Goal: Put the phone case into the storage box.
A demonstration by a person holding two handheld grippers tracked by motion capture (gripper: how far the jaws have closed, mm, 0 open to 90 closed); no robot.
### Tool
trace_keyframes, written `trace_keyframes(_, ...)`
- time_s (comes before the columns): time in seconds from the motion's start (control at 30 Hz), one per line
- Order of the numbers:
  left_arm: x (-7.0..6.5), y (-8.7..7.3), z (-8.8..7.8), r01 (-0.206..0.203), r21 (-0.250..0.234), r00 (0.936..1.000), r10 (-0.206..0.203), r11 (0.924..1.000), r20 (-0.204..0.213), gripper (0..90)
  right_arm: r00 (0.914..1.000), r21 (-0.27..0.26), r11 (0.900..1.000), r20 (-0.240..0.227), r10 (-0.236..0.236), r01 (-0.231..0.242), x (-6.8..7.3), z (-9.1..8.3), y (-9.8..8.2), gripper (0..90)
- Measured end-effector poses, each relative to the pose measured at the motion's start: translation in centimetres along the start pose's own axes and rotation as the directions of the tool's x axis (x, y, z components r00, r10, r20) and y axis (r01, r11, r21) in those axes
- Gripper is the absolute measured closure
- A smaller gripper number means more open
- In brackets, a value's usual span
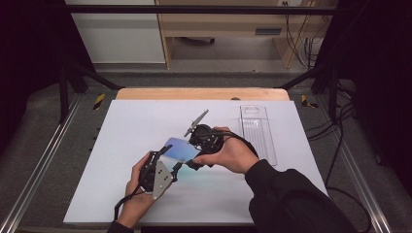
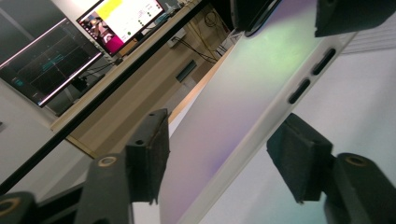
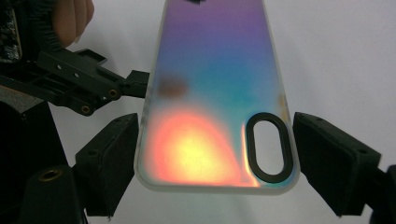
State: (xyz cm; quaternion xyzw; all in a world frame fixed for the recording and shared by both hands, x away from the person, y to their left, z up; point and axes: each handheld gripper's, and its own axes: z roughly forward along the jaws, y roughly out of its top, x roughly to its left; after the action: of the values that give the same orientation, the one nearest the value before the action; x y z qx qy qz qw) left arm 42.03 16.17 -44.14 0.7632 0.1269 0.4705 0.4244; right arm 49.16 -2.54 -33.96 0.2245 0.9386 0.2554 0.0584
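Over white tabletop (image 1: 121,145): iridescent phone case (image 1: 182,149) clamped by right gripper (image 1: 195,151); left gripper (image 1: 163,151) jaws apart, straddling it; clear tray (image 1: 257,133) beside.

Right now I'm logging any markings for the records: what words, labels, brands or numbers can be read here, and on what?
None can be read.
Iridescent phone case: no print on its back.
Monitor: coloured windows with text, too small and blurred to read.
Clear tray: no label visible.
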Motion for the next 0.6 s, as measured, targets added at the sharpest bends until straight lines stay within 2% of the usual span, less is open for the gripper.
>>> trace_keyframes(0.43,0.0,-0.2,-0.3,-0.045,0.002,0.999,0.045,0.999,0.006,62.4,0.9997,-0.018,1.0,-0.022,0.01,-0.01,0.3,0.1,0.9,17.6)
trace_keyframes(0.53,-0.4,-0.1,-0.3,-0.083,0.016,0.9965,0.083,0.9964,0.002,67.2,0.9986,-0.025,0.999,-0.041,0.034,-0.035,0.1,0.1,0.9,17.4)
trace_keyframes(0.6,-0.5,0.0,-0.3,-0.092,0.026,0.9958,0.091,0.9955,0.006,71.1,0.9972,-0.045,0.997,-0.051,0.054,-0.057,-0.1,0.1,1.1,17.2)
